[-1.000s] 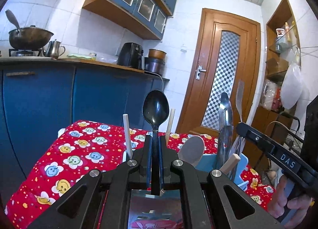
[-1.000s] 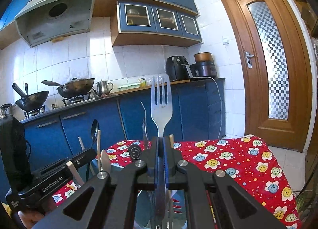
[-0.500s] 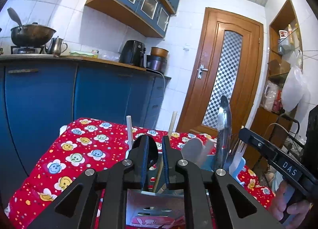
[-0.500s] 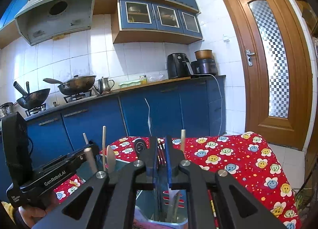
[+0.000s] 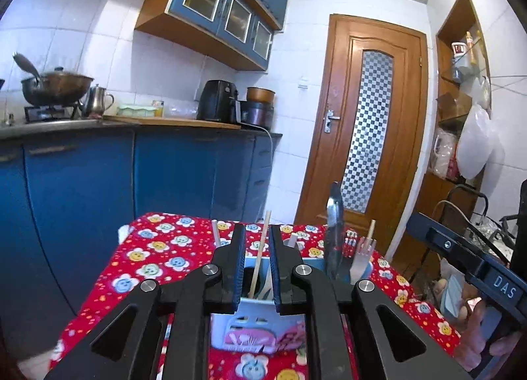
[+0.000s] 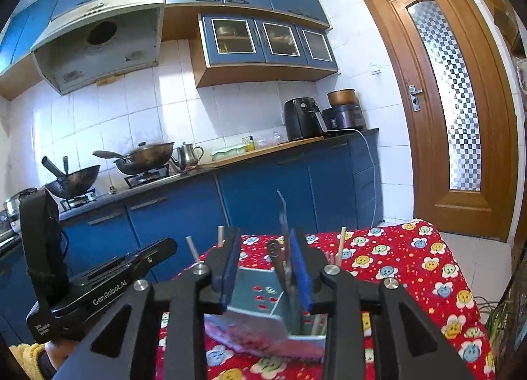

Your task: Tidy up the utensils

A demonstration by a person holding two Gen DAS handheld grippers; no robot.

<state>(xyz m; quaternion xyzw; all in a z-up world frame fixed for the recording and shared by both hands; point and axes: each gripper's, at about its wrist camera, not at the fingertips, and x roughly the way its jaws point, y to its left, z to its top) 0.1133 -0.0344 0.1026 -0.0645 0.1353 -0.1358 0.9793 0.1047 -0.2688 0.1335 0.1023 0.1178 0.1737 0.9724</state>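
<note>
Blue cupboards [image 5: 82,182] and white wall tiles fill the kitchen, with a brown door [image 5: 365,123] on one side. Pots [image 6: 145,154] sit on the stove. Close by is a table with a red cloth [image 5: 158,255] covered in smiley flowers.

On the cloth stands a light blue holder [image 5: 260,324] for spoons and forks. It has more than one box inside. A chopstick [image 5: 259,255] leans up out of the box in the left wrist view, and beside it, in the next box, stand a shiny metal handle [image 5: 334,225] and a white fork [image 5: 362,258].

The left gripper [image 5: 256,268] hangs just above the holder. Its two fingers are spread apart and pinch nothing; the chopstick shows in the gap between them.

The right gripper [image 6: 266,273] is also just above the holder [image 6: 260,297]. Its fingers are spread wide too, and they hold nothing. A thin metal piece [image 6: 284,225] sticks up in the gap, close to one finger, but it looks blurry.
</note>
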